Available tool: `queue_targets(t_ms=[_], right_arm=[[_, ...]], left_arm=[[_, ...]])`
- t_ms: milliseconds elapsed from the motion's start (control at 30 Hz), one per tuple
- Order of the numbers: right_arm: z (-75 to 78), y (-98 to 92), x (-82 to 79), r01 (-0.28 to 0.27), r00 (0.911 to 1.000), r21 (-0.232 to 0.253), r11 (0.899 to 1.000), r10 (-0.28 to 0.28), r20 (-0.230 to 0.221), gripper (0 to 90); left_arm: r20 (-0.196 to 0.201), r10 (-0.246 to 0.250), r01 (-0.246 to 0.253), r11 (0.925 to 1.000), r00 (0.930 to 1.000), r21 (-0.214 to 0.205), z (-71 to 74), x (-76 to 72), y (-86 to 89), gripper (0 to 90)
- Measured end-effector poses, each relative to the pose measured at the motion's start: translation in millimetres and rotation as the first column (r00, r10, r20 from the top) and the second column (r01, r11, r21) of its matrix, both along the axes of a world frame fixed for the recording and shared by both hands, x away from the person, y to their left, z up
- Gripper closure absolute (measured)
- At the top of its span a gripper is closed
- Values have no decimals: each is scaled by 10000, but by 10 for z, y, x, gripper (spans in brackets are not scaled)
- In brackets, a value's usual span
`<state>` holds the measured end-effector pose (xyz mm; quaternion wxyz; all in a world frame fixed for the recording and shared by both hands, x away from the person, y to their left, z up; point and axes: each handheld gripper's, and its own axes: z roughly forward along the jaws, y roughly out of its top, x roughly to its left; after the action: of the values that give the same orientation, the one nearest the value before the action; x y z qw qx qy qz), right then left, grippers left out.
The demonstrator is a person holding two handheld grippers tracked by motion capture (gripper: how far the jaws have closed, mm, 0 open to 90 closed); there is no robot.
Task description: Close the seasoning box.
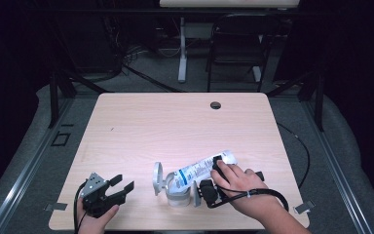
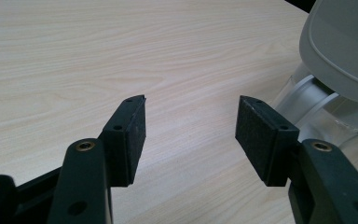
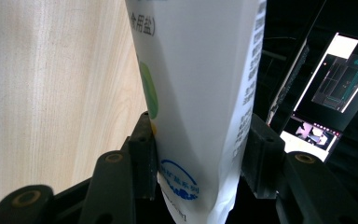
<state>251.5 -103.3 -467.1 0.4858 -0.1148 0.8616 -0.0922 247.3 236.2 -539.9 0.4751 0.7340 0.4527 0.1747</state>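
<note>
A white printed pouch (image 1: 200,168) lies tilted, its lower end resting in the mouth of a clear jar (image 1: 177,192) near the table's front edge. The jar's grey hinged lid (image 1: 158,178) stands flipped open on its left. My right gripper (image 1: 212,175) is shut on the pouch's upper part; in the right gripper view both pads press the pouch (image 3: 200,70) from either side. My left gripper (image 1: 123,182) rests open at the front left, a little way left of the jar. In the left gripper view its jaws (image 2: 191,135) hold nothing, with the jar (image 2: 307,98) and lid (image 2: 340,42) at the right.
The light wooden table (image 1: 175,122) has a small cable hole (image 1: 215,105) near its far edge. A black chair (image 1: 236,44) and a desk leg stand beyond it. A lit monitor (image 3: 328,93) glows in the dark behind the pouch.
</note>
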Motion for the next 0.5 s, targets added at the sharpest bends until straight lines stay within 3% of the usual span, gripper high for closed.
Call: queue_targets(t_ms=[500], right_arm=[[9, 0, -25, -131, 9998, -249, 9996, 134, 130, 544]], left_arm=[[-23, 58, -58, 10000, 10000, -17, -4, 3, 2, 433]])
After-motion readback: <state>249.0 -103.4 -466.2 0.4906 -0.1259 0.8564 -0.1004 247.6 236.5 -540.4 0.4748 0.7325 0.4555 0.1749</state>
